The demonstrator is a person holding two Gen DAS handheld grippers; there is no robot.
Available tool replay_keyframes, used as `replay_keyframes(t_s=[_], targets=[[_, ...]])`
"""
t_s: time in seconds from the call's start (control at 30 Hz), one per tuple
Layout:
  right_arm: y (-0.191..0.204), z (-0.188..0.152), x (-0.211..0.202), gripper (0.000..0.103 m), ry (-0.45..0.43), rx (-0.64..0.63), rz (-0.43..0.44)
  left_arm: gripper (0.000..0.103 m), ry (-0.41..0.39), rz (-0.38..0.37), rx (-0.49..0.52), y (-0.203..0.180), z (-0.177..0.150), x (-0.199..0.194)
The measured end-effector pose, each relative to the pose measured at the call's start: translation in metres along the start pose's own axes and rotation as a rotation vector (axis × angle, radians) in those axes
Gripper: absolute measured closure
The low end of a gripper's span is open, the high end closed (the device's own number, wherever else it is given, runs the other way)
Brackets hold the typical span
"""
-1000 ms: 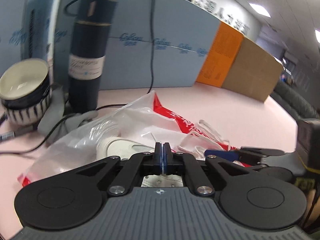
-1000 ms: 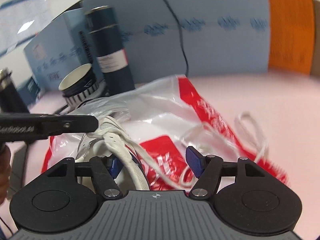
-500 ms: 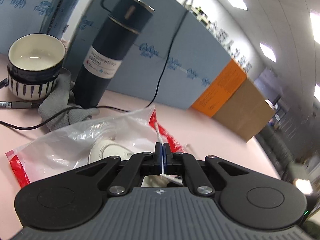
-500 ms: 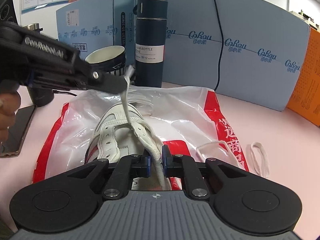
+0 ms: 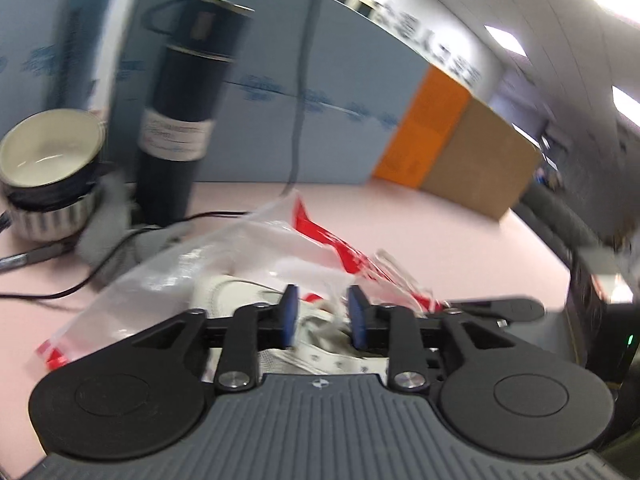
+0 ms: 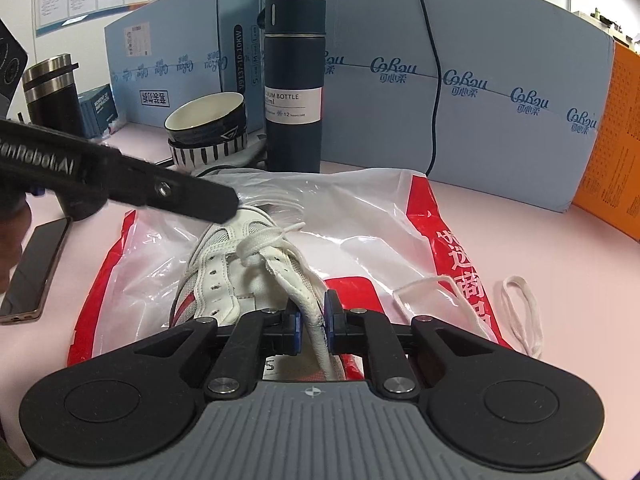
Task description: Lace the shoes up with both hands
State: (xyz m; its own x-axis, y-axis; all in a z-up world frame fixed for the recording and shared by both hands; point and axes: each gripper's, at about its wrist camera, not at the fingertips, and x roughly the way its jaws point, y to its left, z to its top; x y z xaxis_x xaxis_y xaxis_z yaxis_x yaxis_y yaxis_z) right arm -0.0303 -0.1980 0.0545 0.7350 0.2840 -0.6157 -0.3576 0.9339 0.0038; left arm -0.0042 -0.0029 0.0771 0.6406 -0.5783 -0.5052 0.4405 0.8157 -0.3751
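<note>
Pink desk (image 6: 520, 240); phone (image 6: 34, 268) right-view only

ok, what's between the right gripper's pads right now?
In the right wrist view, the right gripper pinches the white shoe's padded eyelet edge; nothing else sits in the gap. The lace lies farther up the shoe.

White shoe (image 6: 224, 280) lies on plastic; lace (image 6: 264, 242) loosely threaded through top eyelets.

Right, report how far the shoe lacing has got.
Barely begun. Done: one lace crosses the lowest eyelets of the white shoe, the holes above empty. In hand: right gripper pinches the shoe's flap; left gripper is opening, holding nothing. Left: thread the remaining eyelets; another lace lies loose.
</note>
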Motion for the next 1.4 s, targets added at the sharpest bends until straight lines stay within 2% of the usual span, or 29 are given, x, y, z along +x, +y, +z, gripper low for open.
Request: replay_keyframes(t_s=[0.03, 0.07, 0.2, 0.27, 0.4, 0.6, 0.83, 0.93, 1.03, 1.1, 1.2, 1.27, 1.37, 1.4], targets=[[0.0, 0.0, 0.0, 0.092, 0.0, 0.001, 0.001, 0.058, 0.005, -0.001, 0.02, -0.005, 0.0, 0.005], [0.0, 0.0, 0.0, 0.092, 0.0, 0.002, 0.002, 0.053, 0.009, -0.001, 0.039, -0.01, 0.0, 0.009], [-0.002, -0.001, 0.001, 0.09, 0.008, 0.012, -0.004, 0.061, 0.066, 0.038, 0.141, -0.024, -0.003, 0.032], [-0.005, -0.002, 0.002, 0.089, 0.016, 0.037, 0.004, 0.101, 0.071, 0.043, 0.12, -0.021, -0.004, 0.035], [-0.014, -0.007, 0.005, 0.088, 0.038, 0.106, 0.016, 0.102, 0.029, 0.038, 0.059, -0.012, -0.003, 0.028], [-0.013, -0.009, 0.006, 0.088, 0.052, 0.118, 0.018, 0.102, -0.056, 0.051, -0.129, 0.013, 0.002, 0.006], [-0.019, -0.011, 0.009, 0.088, 0.06, 0.178, 0.035, 0.102, -0.119, 0.015, -0.244, 0.023, 0.006, -0.014], [-0.019, -0.011, 0.009, 0.088, 0.063, 0.173, 0.031, 0.103, -0.203, -0.023, -0.294, 0.028, 0.011, -0.025], [-0.018, -0.01, 0.008, 0.088, 0.062, 0.171, 0.029, 0.103, -0.252, 0.001, -0.3, 0.032, 0.024, -0.038], [-0.019, -0.01, 0.007, 0.088, 0.059, 0.172, 0.025, 0.103, -0.22, 0.021, -0.257, 0.033, 0.028, -0.039], [-0.02, -0.01, 0.006, 0.085, 0.053, 0.184, 0.026, 0.101, -0.125, 0.05, -0.178, 0.028, 0.022, -0.031], [-0.024, -0.008, 0.001, 0.085, 0.034, 0.204, 0.03, 0.086, -0.057, 0.071, -0.1, 0.018, 0.013, -0.025], [-0.031, -0.004, -0.011, 0.08, -0.004, 0.236, 0.072, 0.072, 0.034, 0.087, 0.012, 0.002, 0.0, -0.02], [-0.034, -0.002, -0.014, 0.071, -0.015, 0.247, 0.096, 0.069, 0.06, 0.075, 0.036, -0.003, -0.003, -0.02]])
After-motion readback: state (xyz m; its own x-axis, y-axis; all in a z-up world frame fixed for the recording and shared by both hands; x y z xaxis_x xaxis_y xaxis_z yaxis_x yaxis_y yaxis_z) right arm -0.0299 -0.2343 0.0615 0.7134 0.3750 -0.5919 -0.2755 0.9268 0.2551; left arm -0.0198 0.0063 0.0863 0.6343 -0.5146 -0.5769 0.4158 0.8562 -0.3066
